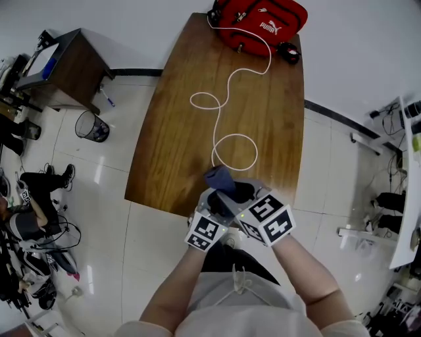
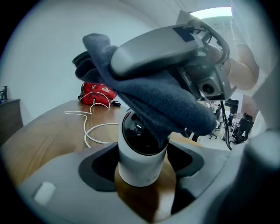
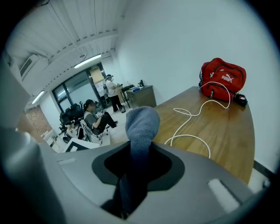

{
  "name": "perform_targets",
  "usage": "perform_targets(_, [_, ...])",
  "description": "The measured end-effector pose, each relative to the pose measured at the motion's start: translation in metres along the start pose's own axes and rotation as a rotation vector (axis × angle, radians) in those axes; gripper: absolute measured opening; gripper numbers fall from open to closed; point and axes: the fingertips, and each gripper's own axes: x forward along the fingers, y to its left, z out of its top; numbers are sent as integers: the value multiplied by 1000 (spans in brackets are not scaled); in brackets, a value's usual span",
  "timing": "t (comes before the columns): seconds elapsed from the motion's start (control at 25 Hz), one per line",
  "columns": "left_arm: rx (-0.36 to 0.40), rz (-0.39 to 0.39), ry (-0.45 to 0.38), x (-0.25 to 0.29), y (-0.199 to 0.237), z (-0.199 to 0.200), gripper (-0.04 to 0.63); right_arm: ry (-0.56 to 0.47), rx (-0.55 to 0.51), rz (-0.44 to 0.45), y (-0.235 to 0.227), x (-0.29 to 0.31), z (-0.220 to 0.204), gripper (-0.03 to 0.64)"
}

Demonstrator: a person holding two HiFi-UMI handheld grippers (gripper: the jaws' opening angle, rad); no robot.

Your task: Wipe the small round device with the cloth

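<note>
The small round device (image 2: 142, 164), a white body under a black dome, stands near the wooden table's (image 1: 197, 131) near edge. My left gripper (image 2: 143, 162) has its pads against both sides of the body. A dark blue cloth (image 2: 162, 98) lies over the dome, clamped in my right gripper (image 3: 133, 166), which hangs just above the device. In the right gripper view the cloth (image 3: 141, 127) sticks up from between the shut jaws. In the head view the cloth (image 1: 219, 178) shows ahead of both marker cubes, and the device is mostly hidden.
A white cable (image 1: 227, 99) snakes down the table from a red bag (image 1: 263, 20) at the far end. Left of the table stand a small desk (image 1: 66, 66) and a wire bin (image 1: 92, 126). People sit in the room beyond (image 3: 94, 116).
</note>
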Motion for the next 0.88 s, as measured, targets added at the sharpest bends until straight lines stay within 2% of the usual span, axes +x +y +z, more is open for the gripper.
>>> perform_targets(0.08, [13,-10,-1,-1,0,-1,348,26,-14,-42,-10,6,-3,107])
perform_targets(0.24, [19,-1,-7,-3,1,-4,348,24,35,-108,-38,6,-6,107])
perform_targets(0.44, [36,-18,13,-5,0,-6,348,4,153,-118,-61,-3,-22,107])
perform_targets(0.52, [36,-29,20,-6,0,-7,350,-15,219,-96,-65,-8,-27,107])
perform_targets(0.64, [28,-38,17,-7,0,-8,350,-67,271,-12,-55,-20,-21,107])
perform_targets(0.8, [27,-40,-5,-8,-1,-5,350,-128,173,114,-13,-26,-7,107])
perform_targets(0.88, [36,-36,-10,-9,0,-5,348,-125,121,145,0,-19,-14,107])
